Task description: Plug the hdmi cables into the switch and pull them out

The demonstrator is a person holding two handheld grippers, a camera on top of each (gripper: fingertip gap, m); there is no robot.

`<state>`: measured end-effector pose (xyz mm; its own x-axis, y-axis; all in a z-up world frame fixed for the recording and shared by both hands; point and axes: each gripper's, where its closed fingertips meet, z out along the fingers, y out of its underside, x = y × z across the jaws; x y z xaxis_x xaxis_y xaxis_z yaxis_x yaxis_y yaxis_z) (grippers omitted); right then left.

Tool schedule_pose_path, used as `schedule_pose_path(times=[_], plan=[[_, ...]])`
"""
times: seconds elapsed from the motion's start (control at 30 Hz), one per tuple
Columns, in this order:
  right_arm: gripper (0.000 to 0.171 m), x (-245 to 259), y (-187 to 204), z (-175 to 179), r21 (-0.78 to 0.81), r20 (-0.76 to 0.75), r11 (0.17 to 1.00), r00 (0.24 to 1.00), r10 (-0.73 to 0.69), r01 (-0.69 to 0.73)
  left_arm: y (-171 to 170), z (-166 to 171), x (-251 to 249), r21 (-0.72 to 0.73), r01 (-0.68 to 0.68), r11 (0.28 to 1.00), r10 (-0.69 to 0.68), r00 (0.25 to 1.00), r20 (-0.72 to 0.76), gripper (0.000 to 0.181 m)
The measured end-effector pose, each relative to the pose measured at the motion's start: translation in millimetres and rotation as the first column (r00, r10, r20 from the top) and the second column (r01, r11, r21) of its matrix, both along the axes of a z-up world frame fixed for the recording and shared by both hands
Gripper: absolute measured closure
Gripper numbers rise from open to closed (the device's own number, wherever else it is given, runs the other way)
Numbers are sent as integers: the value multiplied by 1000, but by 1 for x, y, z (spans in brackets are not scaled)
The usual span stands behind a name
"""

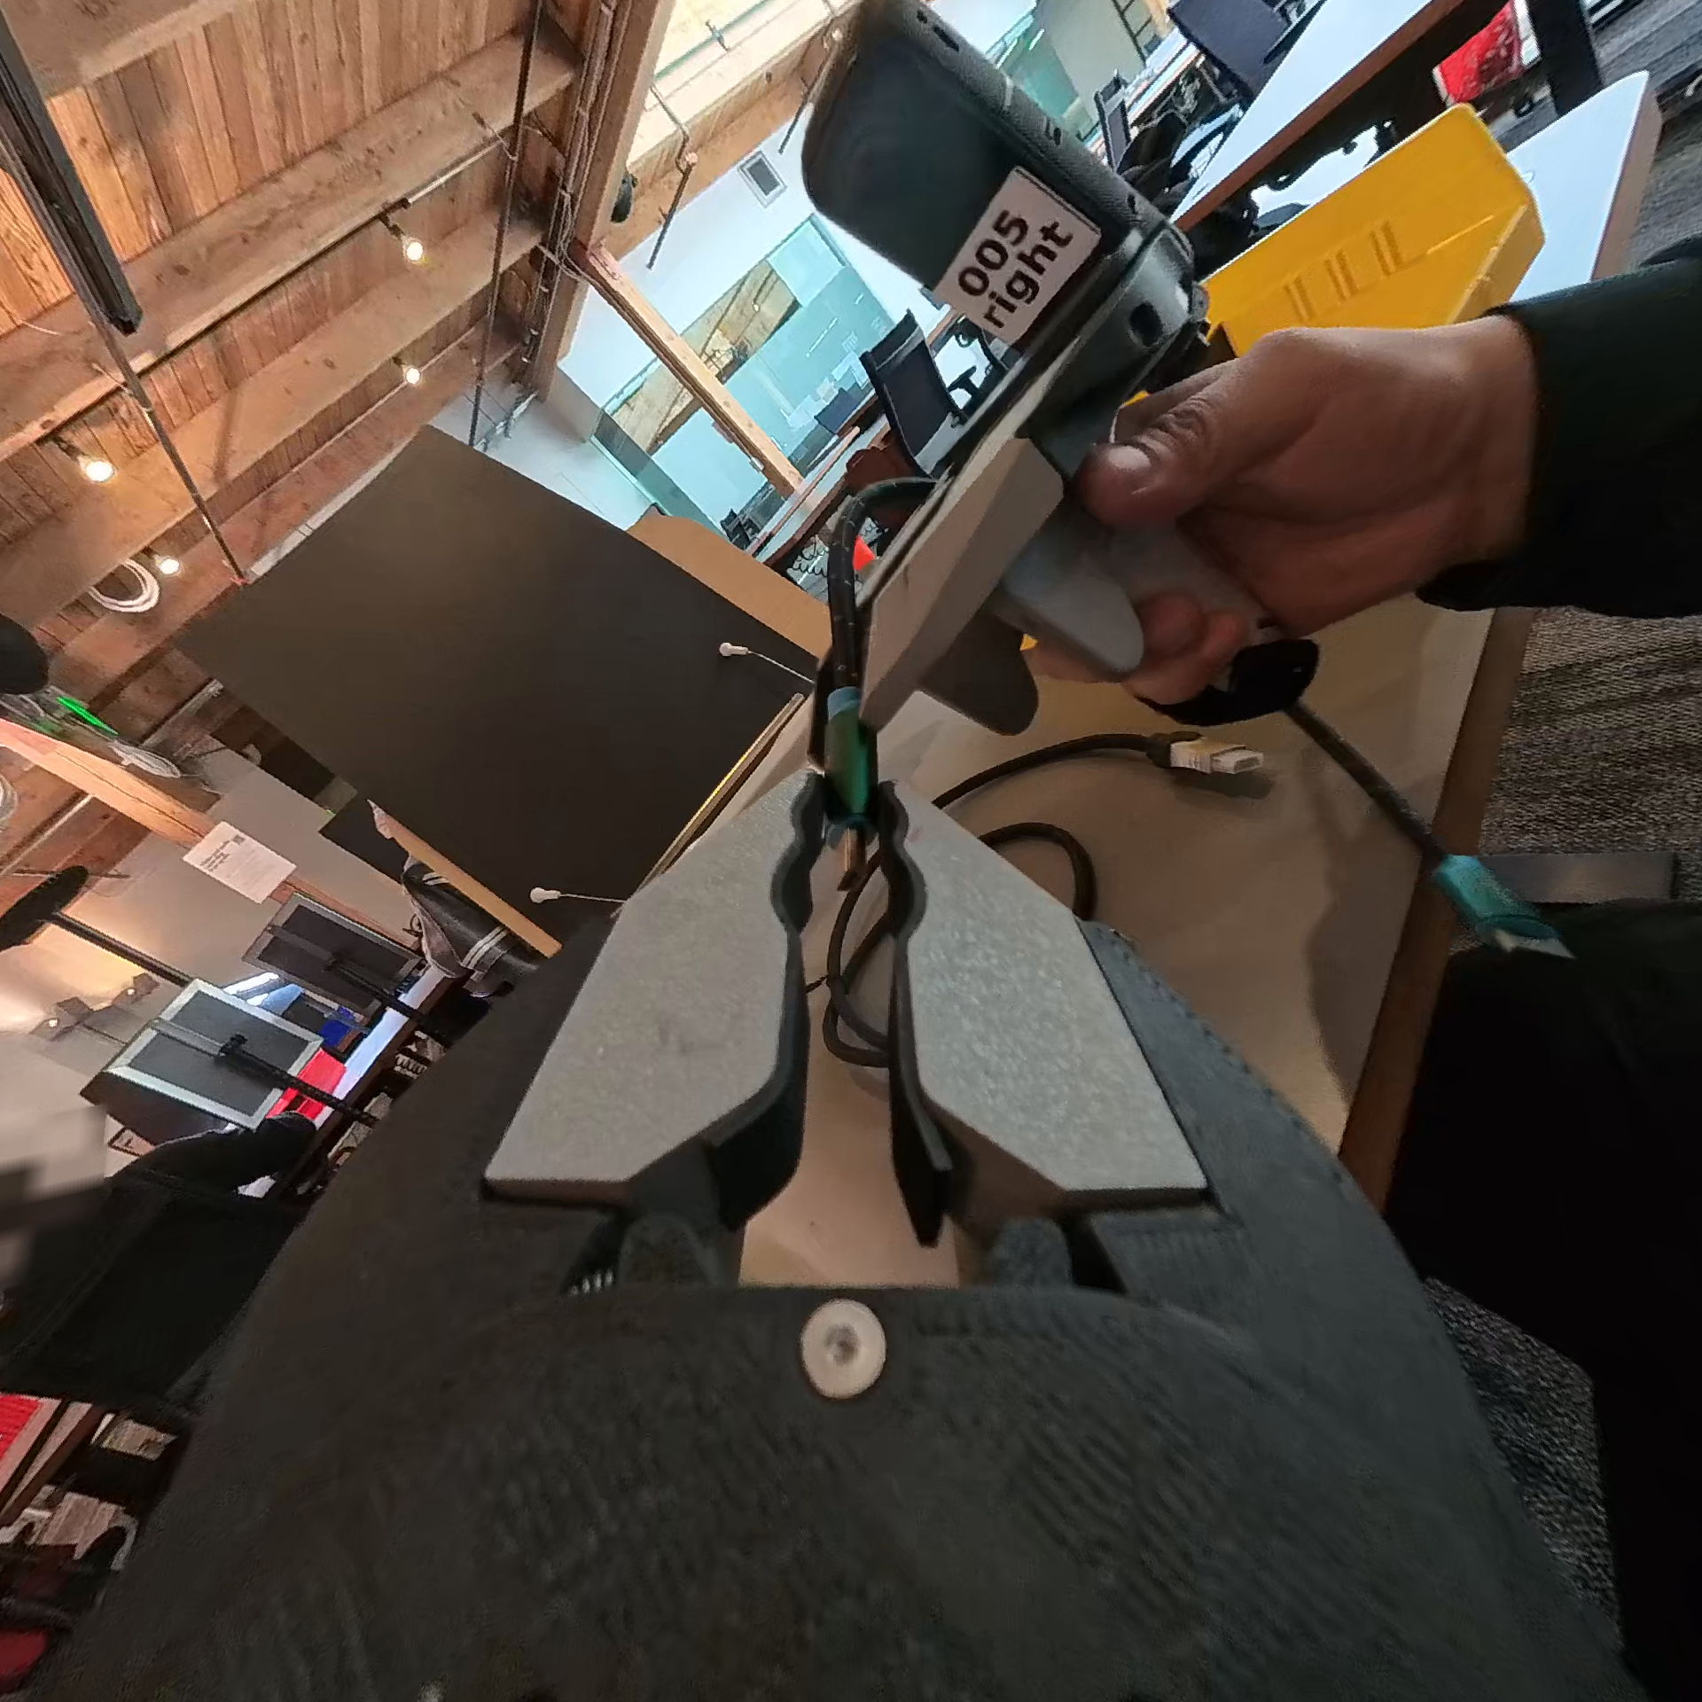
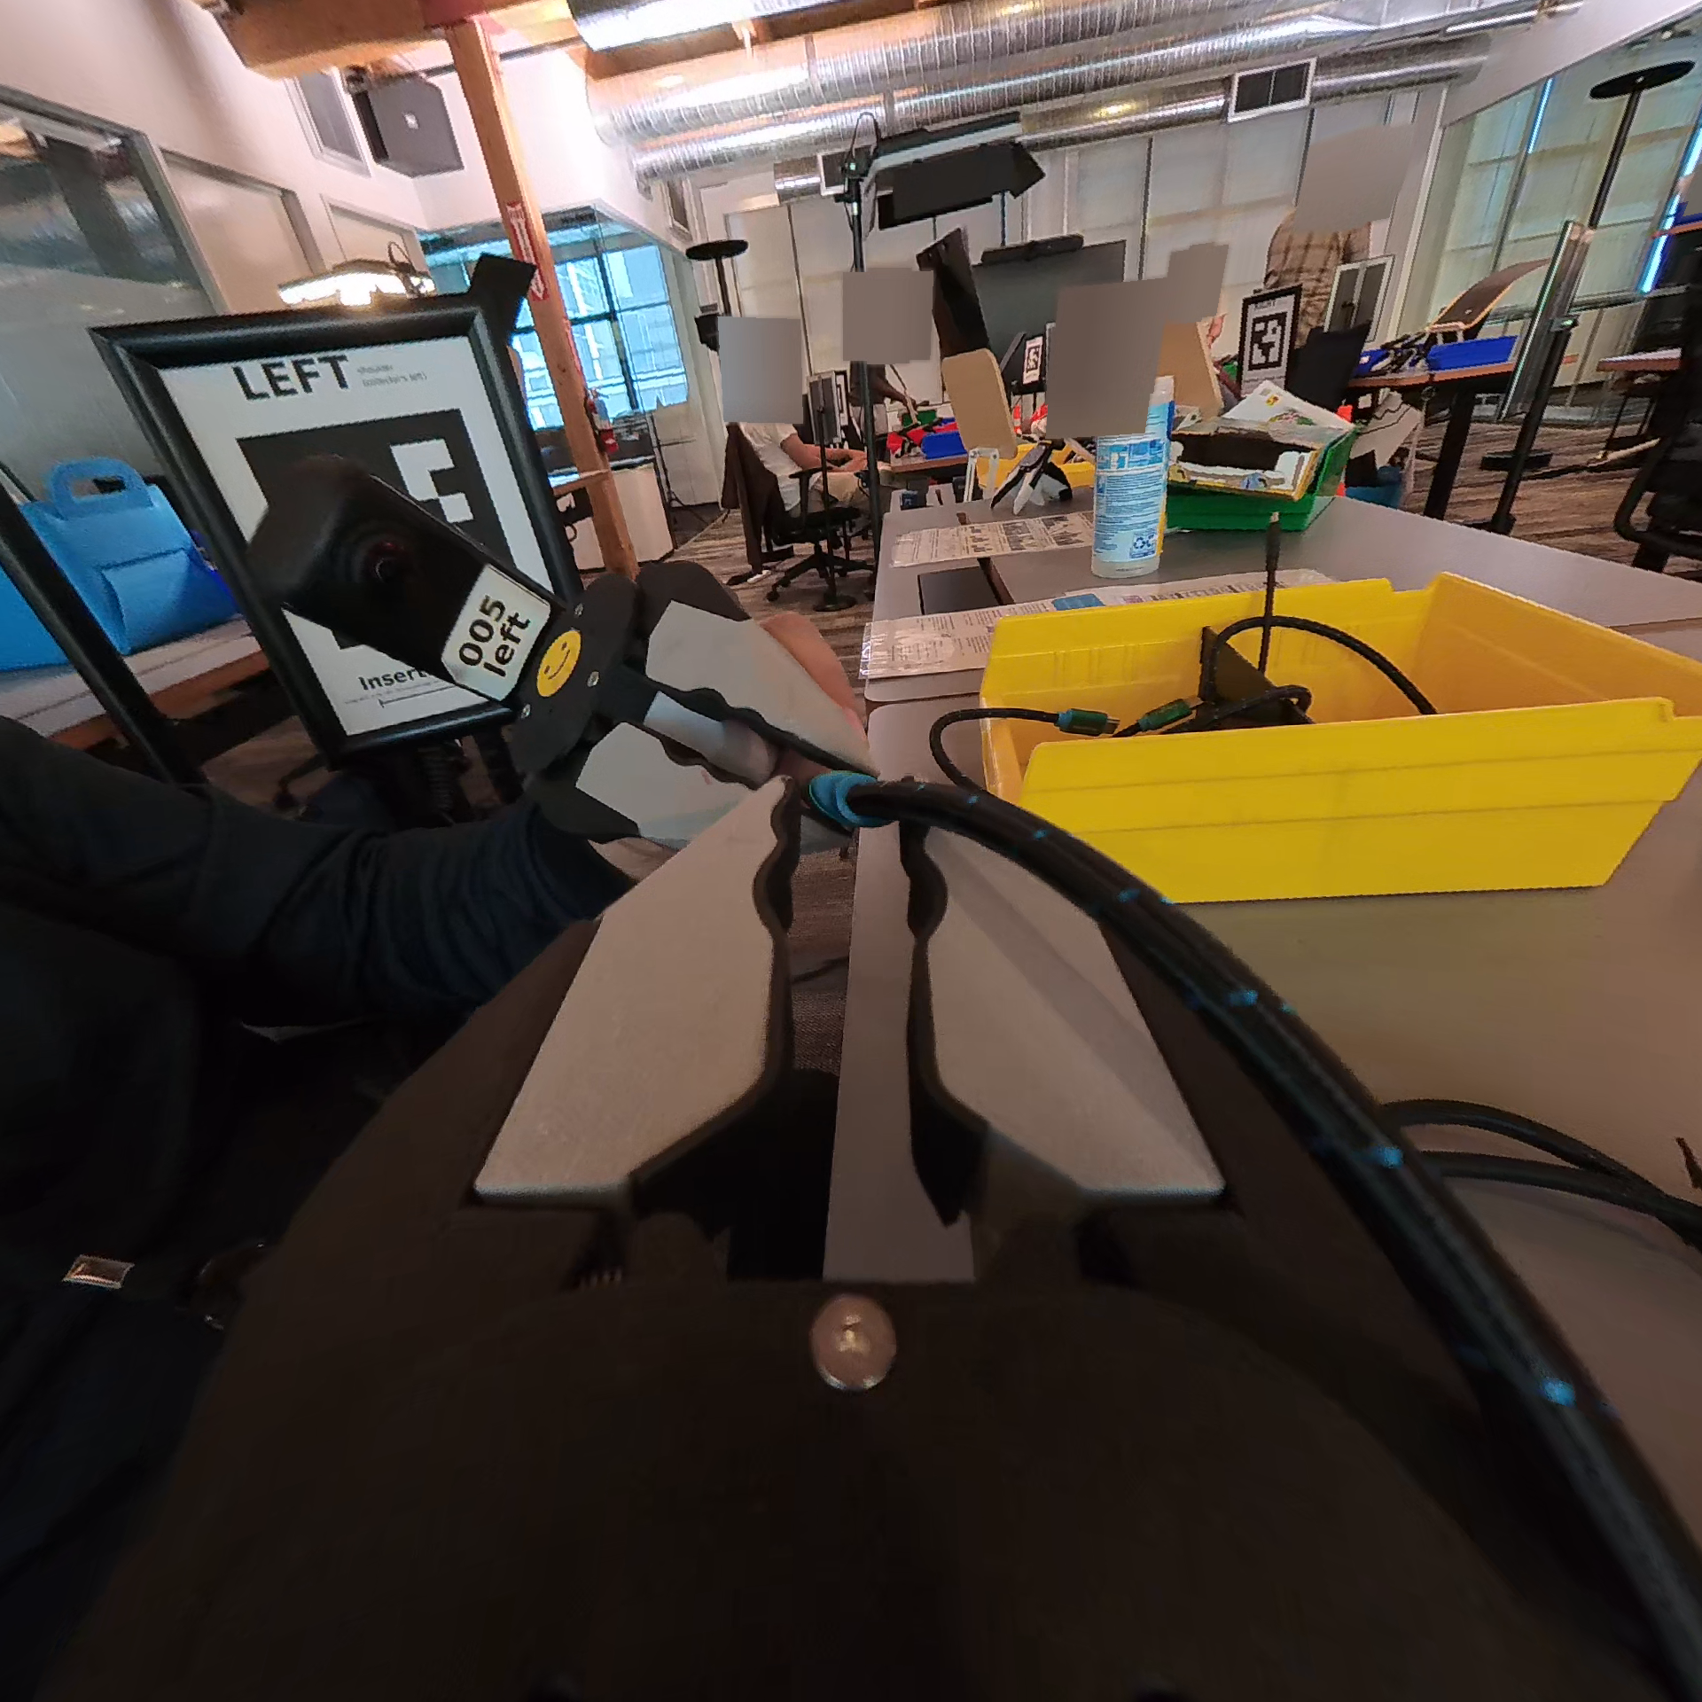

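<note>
I see my left gripper clamped on the green metal-tipped plug of a black braided HDMI cable, while my right gripper, narrow, pinches the same plug's teal collar directly between its tips.

Both views are bright and evenly lit. Small ceiling spotlights glow warm against wooden beams in the left wrist view; daylight enters through large windows in the right wrist view. Strong wide-angle distortion bends straight lines near the frame edges. The dark housing lowest in each view is soft and blurred, and the worktop shows mild sheen with faint shadows.
</note>
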<state>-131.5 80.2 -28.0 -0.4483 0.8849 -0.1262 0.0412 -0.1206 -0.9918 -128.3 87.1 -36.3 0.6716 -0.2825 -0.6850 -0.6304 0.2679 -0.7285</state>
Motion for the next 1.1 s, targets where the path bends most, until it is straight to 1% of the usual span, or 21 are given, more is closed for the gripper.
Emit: schedule_pose_path(times=[0.53,0.7,0.83,0.9,1.0,1.1], plan=[[154,-2,1,0,-38,-9,999,1000,8,-9,0,1,-1,0,-2,1000,2,1000,21,172],[154,-7,6,-7,-20,16,999,999,-32,33,5,-5,-5,-43,-34,998,36,998,42,170],[154,-9,21,-16,24,68,993,991,-115,114,10,-18,-8,-119,-46,992,53,997,54,164],[154,-7,33,-20,37,88,987,983,-160,157,11,-31,-8,-208,-31,978,43,997,56,158],[154,-1,48,-18,39,86,978,975,-207,204,15,-64,-11,-384,-33,923,53,998,39,139],[154,8,59,-11,23,71,973,971,-229,228,18,-101,-12,-512,-61,857,55,998,-26,126]])
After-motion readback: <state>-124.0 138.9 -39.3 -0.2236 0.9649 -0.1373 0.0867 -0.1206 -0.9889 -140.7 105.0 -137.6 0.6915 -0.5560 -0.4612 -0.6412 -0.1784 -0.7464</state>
